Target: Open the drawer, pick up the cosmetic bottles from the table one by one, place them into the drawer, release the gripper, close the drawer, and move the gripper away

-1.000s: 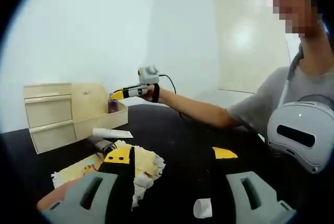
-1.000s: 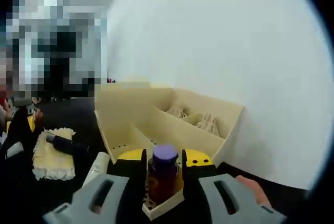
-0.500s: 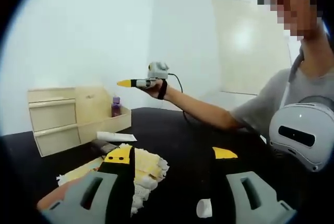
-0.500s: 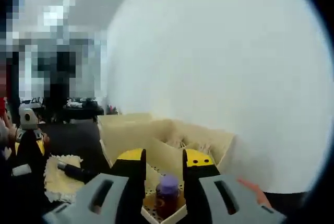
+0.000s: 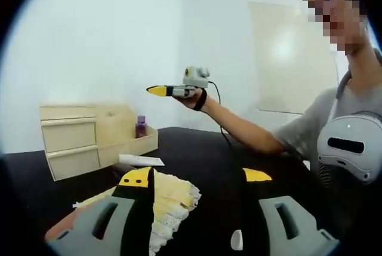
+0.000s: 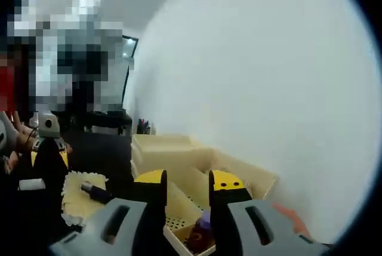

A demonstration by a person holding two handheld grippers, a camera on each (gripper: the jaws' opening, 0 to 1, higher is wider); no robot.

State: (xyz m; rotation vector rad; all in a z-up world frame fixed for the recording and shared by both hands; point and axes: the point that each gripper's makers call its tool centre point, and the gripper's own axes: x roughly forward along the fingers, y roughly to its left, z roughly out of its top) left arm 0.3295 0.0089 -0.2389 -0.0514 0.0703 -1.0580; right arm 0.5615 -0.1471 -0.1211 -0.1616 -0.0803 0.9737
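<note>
One purple-capped cosmetic bottle (image 5: 141,126) is standing upright in the open drawer (image 5: 128,146) of the wooden organizer at the desk's (image 5: 203,160) far left edge. The right claw (image 5: 156,91) is hanging above it, jaws narrowly apart and gripping nothing, seemingly because that bottle is delivered. The left claw (image 5: 197,178) is waiting wide open and empty over a yellow cloth (image 5: 170,196) near the front edge.

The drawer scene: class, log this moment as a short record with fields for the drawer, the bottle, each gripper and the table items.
drawer: wooden drawer pulled open from its cabinet
bottle: purple-capped bottle standing in the drawer
right gripper: right gripper open, empty, raised above the drawer
left gripper: left gripper open, empty, low over the table
table items: white tube, yellow cloth, dark bottle on the cloth
</note>
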